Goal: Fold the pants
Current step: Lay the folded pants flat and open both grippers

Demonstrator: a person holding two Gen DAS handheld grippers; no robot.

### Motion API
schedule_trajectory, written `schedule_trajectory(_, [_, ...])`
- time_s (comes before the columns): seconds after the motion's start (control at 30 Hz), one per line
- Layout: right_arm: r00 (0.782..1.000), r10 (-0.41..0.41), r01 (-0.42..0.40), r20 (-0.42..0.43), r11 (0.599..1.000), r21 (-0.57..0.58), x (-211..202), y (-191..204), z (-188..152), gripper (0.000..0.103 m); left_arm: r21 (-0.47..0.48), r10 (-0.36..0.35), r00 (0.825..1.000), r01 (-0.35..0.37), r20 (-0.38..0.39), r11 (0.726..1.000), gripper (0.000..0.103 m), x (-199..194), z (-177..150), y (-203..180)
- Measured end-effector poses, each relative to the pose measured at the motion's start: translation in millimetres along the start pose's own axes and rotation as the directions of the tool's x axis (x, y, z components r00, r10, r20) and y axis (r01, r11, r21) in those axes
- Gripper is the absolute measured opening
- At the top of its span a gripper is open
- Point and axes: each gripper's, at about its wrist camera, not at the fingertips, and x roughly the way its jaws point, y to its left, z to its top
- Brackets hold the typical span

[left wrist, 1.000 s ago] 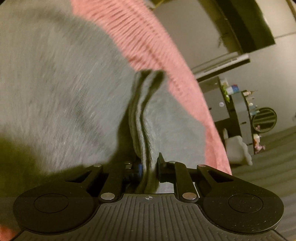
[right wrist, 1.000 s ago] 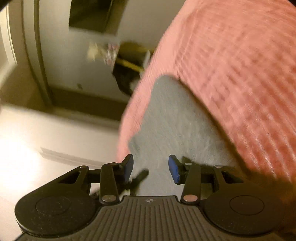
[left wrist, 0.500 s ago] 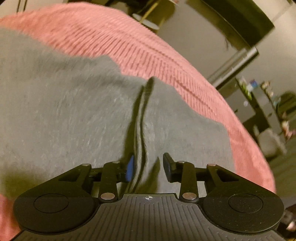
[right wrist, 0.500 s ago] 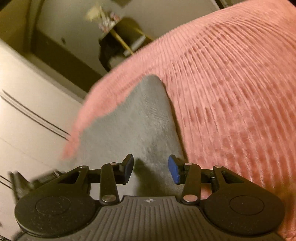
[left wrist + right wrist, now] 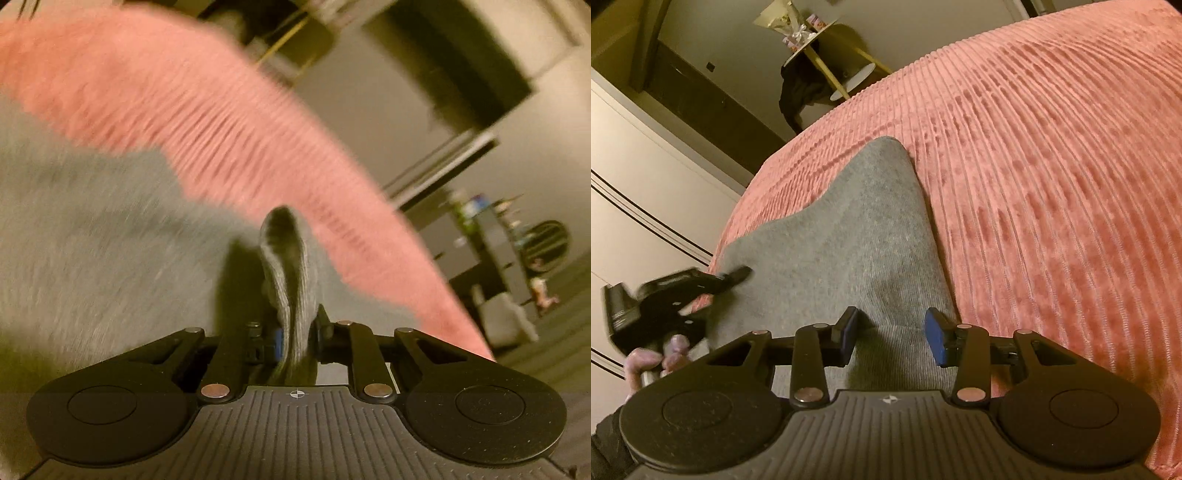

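Note:
Grey pants [image 5: 849, 236] lie on a pink ribbed bedspread [image 5: 1052, 184]. In the left wrist view my left gripper [image 5: 297, 338] is shut on a raised fold of the grey pants [image 5: 291, 273]; the rest of the fabric [image 5: 92, 240] spreads to the left, blurred. In the right wrist view my right gripper [image 5: 892, 334] is open just above the pants, its blue pads [image 5: 936, 339] apart with nothing between them. The left gripper [image 5: 683, 295] shows at the pants' left edge in that view, held by a hand.
The bedspread [image 5: 221, 122] covers the bed. A small round side table with dark cloth [image 5: 812, 74] stands beyond the bed. A dark shelf unit with small items [image 5: 509, 240] stands at right. White panels [image 5: 635, 177] lie to the left.
My left gripper was shut on the fold, opened half a second ago, and is shut on it again, lifting it. My right gripper stayed open and swung over the pants.

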Motion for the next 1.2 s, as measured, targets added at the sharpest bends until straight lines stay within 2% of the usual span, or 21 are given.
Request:
schedule_trajectory(0.03, [1.0, -0.001, 0.001, 0.001, 1.0, -0.002, 0, 0, 0, 0.04, 0.034, -0.003, 0.999, 0.002, 0.038, 0.999, 0.018, -9, 0, -6])
schedule_trajectory(0.1, [1.0, 0.001, -0.001, 0.001, 1.0, -0.009, 1, 1, 0, 0.039, 0.081, 0.032, 0.994, -0.04, 0.109, 0.996, 0.019, -26, -3, -13])
schedule_trajectory(0.17, [1.0, 0.008, -0.008, -0.002, 1.0, -0.02, 1, 3, -1, 0.037, 0.102, 0.122, 0.982, -0.137, 0.142, 0.985, 0.026, -27, -3, -9])
schedule_trajectory(0.2, [1.0, 0.005, -0.005, -0.003, 1.0, -0.027, 1, 4, -1, 0.037, 0.1, 0.165, 0.978, -0.179, 0.13, 0.979, 0.028, -25, -4, -7])
schedule_trajectory(0.23, [1.0, -0.007, 0.007, -0.004, 0.999, -0.034, 2, 6, -1, 0.037, 0.096, 0.193, 0.975, -0.204, 0.109, 0.974, 0.034, -24, -6, -4])
schedule_trajectory(0.27, [1.0, -0.011, 0.011, -0.005, 0.999, -0.04, 1, 7, -1, 0.037, 0.097, 0.191, 0.978, -0.2, 0.089, 0.975, 0.045, -26, -11, -2])
schedule_trajectory(0.33, [1.0, -0.018, 0.018, 0.006, 0.998, -0.057, -2, 10, -1, 0.037, 0.106, 0.173, 0.981, -0.182, 0.084, 0.978, 0.06, -35, -22, 1])
schedule_trajectory(0.37, [1.0, -0.024, 0.025, 0.017, 0.997, -0.071, -4, 13, 0, 0.037, 0.105, 0.179, 0.98, -0.188, 0.088, 0.977, 0.062, -39, -29, 1])
schedule_trajectory(0.43, [0.997, -0.042, 0.049, 0.06, 0.991, -0.123, -9, 22, 1, 0.035, 0.113, 0.19, 0.979, -0.197, 0.069, 0.974, 0.062, -45, -40, 2])
schedule_trajectory(0.5, [0.994, -0.058, 0.076, 0.097, 0.979, -0.191, -7, 35, 3, 0.022, 0.104, 0.199, 0.979, -0.203, 0.047, 0.974, 0.062, -50, -49, 8])
schedule_trajectory(0.57, [0.99, -0.09, 0.116, 0.11, 0.957, -0.264, 4, 52, 4, 0.018, 0.1, 0.213, 0.977, -0.214, 0.022, 0.972, 0.062, -51, -57, 12])
schedule_trajectory(0.63, [0.987, -0.125, 0.153, 0.1, 0.922, -0.357, 23, 65, 1, 0.018, 0.111, 0.236, 0.972, -0.237, 0.016, 0.965, 0.062, -51, -61, 15])
schedule_trajectory(0.7, [0.974, -0.227, 0.213, 0.01, 0.897, -0.387, 51, 68, -1, 0.018, 0.109, 0.241, 0.971, -0.239, -0.004, 0.965, 0.062, -48, -64, 18])
schedule_trajectory(0.73, [0.968, -0.25, 0.226, -0.012, 0.896, -0.383, 61, 66, -1, 0.016, 0.114, 0.242, 0.97, -0.239, -0.019, 0.964, 0.062, -45, -66, 19])
schedule_trajectory(0.83, [0.958, -0.286, 0.267, 0.022, 0.86, -0.435, 68, 75, -1, 0.016, 0.143, 0.255, 0.967, -0.249, -0.023, 0.958, 0.061, -39, -71, 20])
schedule_trajectory(0.93, [0.952, -0.299, 0.294, 0.069, 0.829, -0.476, 66, 83, -11, 0.023, 0.122, 0.242, 0.97, -0.238, -0.02, 0.964, 0.06, -44, -72, 20])
schedule_trajectory(1.0, [0.963, -0.261, 0.264, 0.07, 0.853, -0.45, 56, 83, -13, 0.027, 0.106, 0.235, 0.972, -0.232, -0.018, 0.967, 0.057, -48, -74, 22])
schedule_trajectory(1.13, [0.99, -0.135, 0.138, 0.032, 0.931, -0.337, 29, 76, -23, 0.027, 0.067, 0.227, 0.974, -0.226, -0.015, 0.972, 0.051, -54, -76, 27])
schedule_trajectory(1.2, [0.993, -0.11, 0.116, 0.037, 0.939, -0.325, 17, 76, -29, 0.029, 0.066, 0.23, 0.973, -0.229, -0.015, 0.971, 0.05, -55, -76, 27])
